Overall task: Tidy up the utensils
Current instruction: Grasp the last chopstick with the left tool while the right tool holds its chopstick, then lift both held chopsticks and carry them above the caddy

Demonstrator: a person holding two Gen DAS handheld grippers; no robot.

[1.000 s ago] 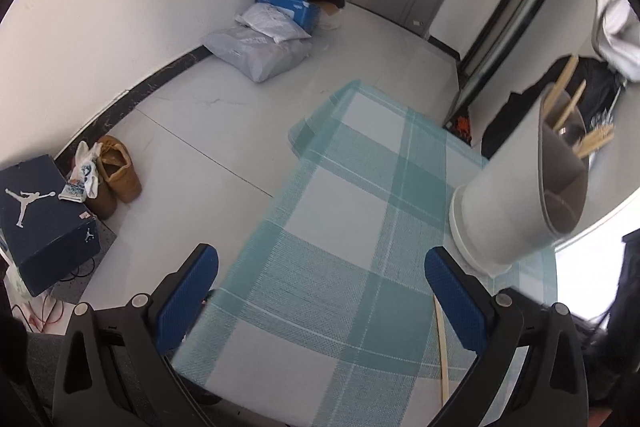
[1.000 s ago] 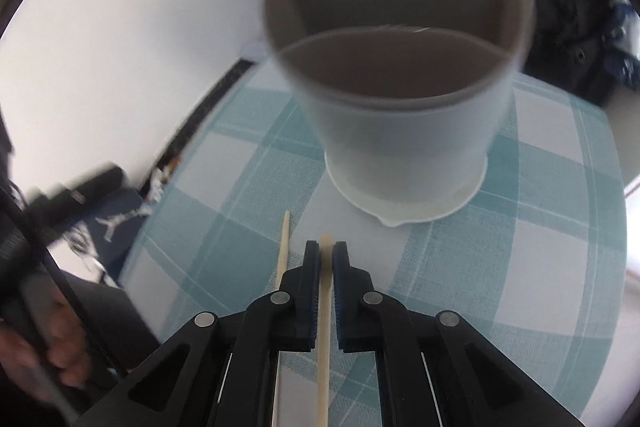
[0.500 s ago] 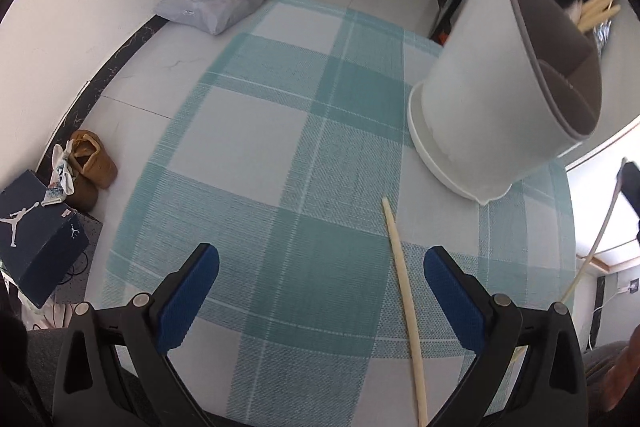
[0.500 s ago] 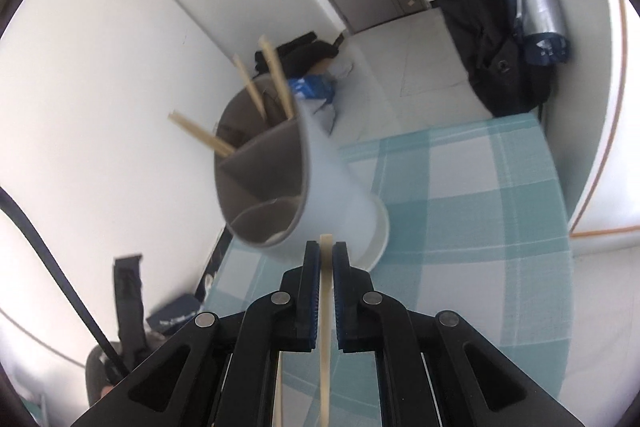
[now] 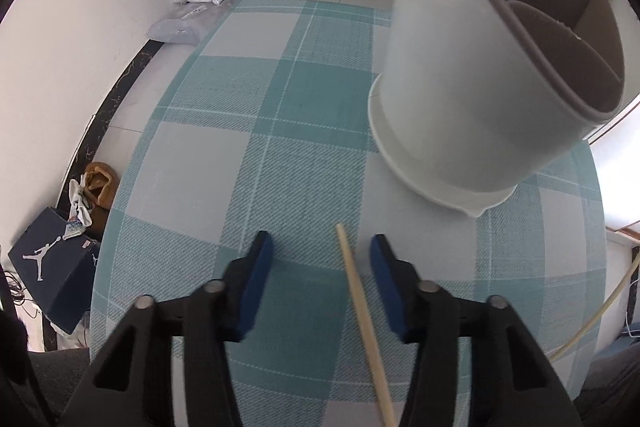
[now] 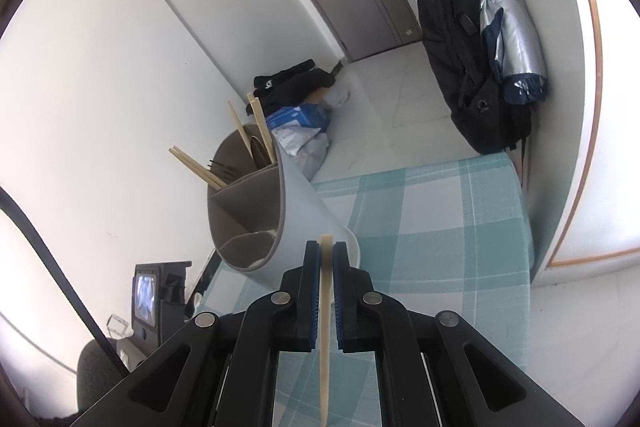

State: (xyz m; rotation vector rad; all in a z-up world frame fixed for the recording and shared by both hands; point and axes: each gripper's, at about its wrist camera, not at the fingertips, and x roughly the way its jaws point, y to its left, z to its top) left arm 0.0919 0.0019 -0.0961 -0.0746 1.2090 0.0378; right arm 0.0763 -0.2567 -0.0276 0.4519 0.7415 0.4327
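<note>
Wooden chopstick (image 5: 362,311) lies between your left tongs (image 5: 318,253), angled steeply down, just closing, not yet touching; right tongs (image 6: 326,255) clamp another chopstick (image 6: 325,327), tilted toward the holder (image 6: 280,227).

Pale wooden chopstick (image 5: 362,311) lies flat on the teal-checked tablecloth (image 5: 256,131), tip toward the holder, running back between blue pads without touching either; second chopstick (image 6: 325,311), same pale wood, clamped lengthwise between the other pair of pads, tip poking just past them; utensil holder (image 5: 460,99) white outside, grey inside, round, divided into compartments, upright on the cloth on a flared white base; far compartments hold several chopsticks (image 6: 262,131) leaning outward, plus dark items too small to tell.
</note>
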